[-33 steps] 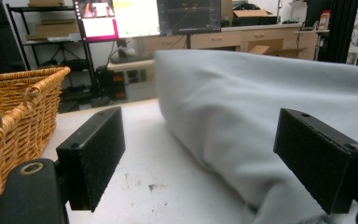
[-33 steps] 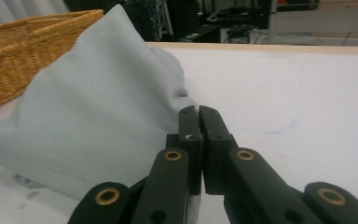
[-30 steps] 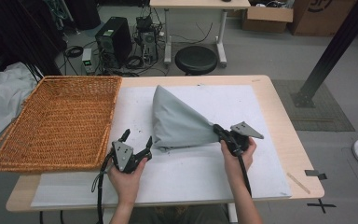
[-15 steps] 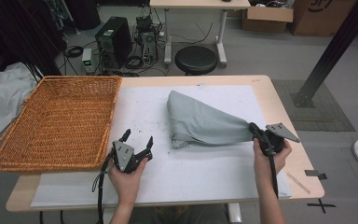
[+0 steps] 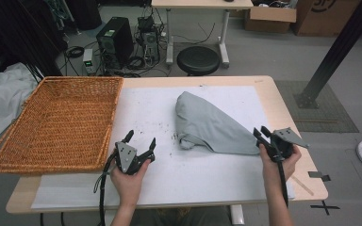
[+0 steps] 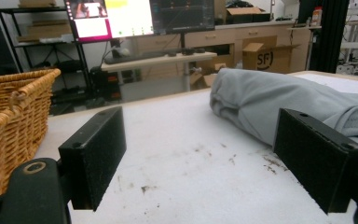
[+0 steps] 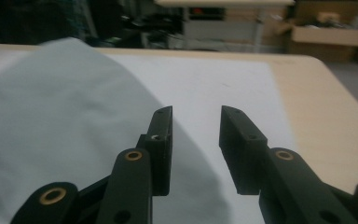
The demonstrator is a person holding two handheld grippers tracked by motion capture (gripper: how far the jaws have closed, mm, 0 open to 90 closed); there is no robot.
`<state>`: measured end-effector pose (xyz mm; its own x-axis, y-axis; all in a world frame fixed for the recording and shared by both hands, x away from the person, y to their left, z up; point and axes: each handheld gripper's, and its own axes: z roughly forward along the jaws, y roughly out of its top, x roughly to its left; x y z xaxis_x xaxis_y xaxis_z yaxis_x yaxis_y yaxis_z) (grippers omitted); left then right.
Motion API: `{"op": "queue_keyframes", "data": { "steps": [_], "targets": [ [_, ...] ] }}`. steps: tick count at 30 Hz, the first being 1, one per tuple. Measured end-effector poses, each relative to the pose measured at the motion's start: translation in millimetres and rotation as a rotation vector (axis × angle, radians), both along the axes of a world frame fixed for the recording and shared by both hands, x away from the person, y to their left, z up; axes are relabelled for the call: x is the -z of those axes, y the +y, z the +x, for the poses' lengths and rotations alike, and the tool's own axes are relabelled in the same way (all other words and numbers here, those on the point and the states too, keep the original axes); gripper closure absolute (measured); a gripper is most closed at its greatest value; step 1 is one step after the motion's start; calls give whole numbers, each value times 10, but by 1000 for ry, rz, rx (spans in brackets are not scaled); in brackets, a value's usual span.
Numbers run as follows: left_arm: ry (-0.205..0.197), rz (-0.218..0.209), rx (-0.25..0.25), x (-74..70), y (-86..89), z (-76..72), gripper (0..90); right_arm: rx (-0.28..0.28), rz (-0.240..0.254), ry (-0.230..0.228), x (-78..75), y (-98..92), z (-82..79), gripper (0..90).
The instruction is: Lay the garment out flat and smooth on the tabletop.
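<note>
A grey cloth [image 5: 207, 125] lies bunched on the white mat [image 5: 141, 99], tapering to a point toward the right. My right gripper [image 5: 259, 130] sits just off that pointed end near the table's right edge. Its jaws have just been opening, and in the right gripper view [image 7: 196, 112] nothing is between them; the cloth [image 7: 51, 116] lies to their left. My left gripper [image 5: 142, 137] rests open on the mat at the front left, a short way from the cloth's rolled end [image 6: 279, 93]. In the left gripper view its jaws [image 6: 198, 121] stand wide apart over bare mat.
An empty wicker basket [image 5: 82, 79] fills the table's left side, its wall [image 6: 9, 107] close beside my left gripper. The mat is stained with dark specks. Behind the table are a black stool [image 5: 198, 59], a computer tower [image 5: 115, 42] and cables.
My right gripper dragged the cloth's end to the right, stretching the cloth out, then opened and let it go. The left gripper stayed where it was.
</note>
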<state>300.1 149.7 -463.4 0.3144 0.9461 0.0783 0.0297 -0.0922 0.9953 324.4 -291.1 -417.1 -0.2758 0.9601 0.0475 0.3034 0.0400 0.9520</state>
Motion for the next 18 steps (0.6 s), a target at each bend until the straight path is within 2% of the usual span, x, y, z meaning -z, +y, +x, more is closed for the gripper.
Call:
{"op": "queue_keyframes", "data": {
  "steps": [1, 3, 5, 7, 8, 10, 11, 12, 16, 18],
  "targets": [
    [0, 0, 1, -1, -1, -1, 179, -96, 4, -29, -47, 225, -8, 640],
    [1, 3, 3, -1, -2, -2, 180, -194, -5, -50, -87, 509, -7, 643],
    [2, 1, 4, 0, -2, -2, 181, -300, -20, -49, -105, 816, 16, 640],
    [4, -1, 8, 1, -2, -1, 181, -382, -49, -36, -92, 1106, 52, 644],
    [4, -1, 8, 1, -2, -1, 181, -382, -49, -36, -92, 1106, 52, 644],
    [3, 1, 10, 0, -6, -2, 182, -450, -87, -11, -18, 1424, 117, 649],
    [3, 1, 10, 0, -6, -2, 182, -450, -87, -11, -18, 1424, 117, 649],
    [3, 1, 12, -1, -6, -3, 182, -471, -100, 12, 44, 1554, 163, 645],
    [2, -1, 17, -1, -6, 1, 182, -473, -133, 33, 134, 1700, 225, 613],
    [3, -2, 21, -1, -9, 4, 182, -472, -152, 46, 164, 1738, 259, 638]
  ]
}}
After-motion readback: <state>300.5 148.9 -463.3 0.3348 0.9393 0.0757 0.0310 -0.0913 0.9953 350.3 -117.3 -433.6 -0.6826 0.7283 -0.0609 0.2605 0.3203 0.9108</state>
